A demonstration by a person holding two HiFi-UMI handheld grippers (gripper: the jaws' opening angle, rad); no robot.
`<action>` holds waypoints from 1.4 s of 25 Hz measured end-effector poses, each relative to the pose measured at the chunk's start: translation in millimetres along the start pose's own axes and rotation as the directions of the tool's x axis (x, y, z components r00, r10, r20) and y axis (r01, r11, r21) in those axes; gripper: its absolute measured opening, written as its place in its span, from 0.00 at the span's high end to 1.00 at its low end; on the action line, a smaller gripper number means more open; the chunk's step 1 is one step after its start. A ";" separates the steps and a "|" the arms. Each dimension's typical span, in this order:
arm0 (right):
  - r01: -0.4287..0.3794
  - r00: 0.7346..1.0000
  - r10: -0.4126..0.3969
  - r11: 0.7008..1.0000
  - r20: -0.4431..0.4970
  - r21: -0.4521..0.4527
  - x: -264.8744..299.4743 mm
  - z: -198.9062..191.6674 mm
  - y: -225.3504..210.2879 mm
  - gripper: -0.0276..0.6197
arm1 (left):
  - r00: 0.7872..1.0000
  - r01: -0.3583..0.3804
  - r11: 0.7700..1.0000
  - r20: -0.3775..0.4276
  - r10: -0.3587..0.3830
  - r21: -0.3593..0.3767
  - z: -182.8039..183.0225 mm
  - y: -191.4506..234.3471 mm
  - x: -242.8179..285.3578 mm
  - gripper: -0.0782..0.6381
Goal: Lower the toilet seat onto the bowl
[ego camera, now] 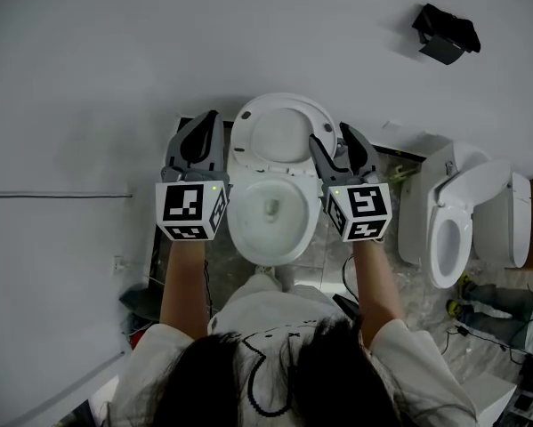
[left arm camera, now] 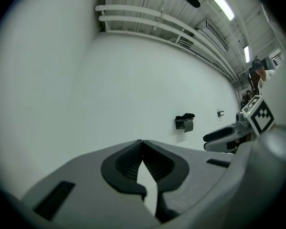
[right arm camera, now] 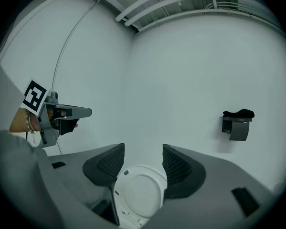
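A white toilet bowl point(ego camera: 273, 216) stands against the wall, and its seat and lid point(ego camera: 284, 132) are raised upright behind it. My right gripper point(ego camera: 331, 140) is at the right edge of the raised seat. Its jaws are open, and the white seat point(right arm camera: 140, 197) shows in the gap between the fingers point(right arm camera: 181, 168) with no pad pressing on it. My left gripper point(ego camera: 200, 124) hovers left of the toilet, near the wall. In the left gripper view that left gripper point(left arm camera: 142, 144) is shut with its tips touching and nothing between them.
A second white toilet point(ego camera: 457, 221) stands to the right. A black paper holder point(ego camera: 446, 36) hangs on the wall above it. Cables and clutter lie on the floor at the lower right point(ego camera: 506, 318). The person's arms and torso fill the lower middle.
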State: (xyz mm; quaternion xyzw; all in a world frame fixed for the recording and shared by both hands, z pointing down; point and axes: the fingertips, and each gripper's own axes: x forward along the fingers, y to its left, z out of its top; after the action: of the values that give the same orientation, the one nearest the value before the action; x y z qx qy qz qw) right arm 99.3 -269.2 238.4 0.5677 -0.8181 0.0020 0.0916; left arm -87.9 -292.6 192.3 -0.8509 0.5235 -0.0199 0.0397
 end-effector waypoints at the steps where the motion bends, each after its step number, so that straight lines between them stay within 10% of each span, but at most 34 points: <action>1: 0.001 1.000 -0.001 1.000 -0.012 -0.013 6.7 -3.1 -0.5 0.56 | 1.000 0.005 1.000 -0.004 -0.005 0.001 -3.2 1.7 3.4 0.88; 23: -0.074 0.968 0.028 0.981 -0.249 -0.177 125.7 -86.1 -34.9 0.69 | 0.992 0.004 1.000 -0.123 -0.006 -0.016 -66.0 14.8 57.7 0.88; 35: -0.197 0.892 0.067 0.948 -0.448 -0.250 167.6 -149.1 -61.5 0.76 | 0.985 -0.025 0.999 -0.171 0.020 -0.023 -86.4 7.4 79.3 0.88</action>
State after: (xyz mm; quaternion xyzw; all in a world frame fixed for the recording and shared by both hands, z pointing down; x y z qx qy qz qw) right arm 121.6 -430.6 404.3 0.4759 -0.8054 0.0150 0.3530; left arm -65.3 -370.7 277.1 -0.8405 0.5347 -0.0860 -0.0158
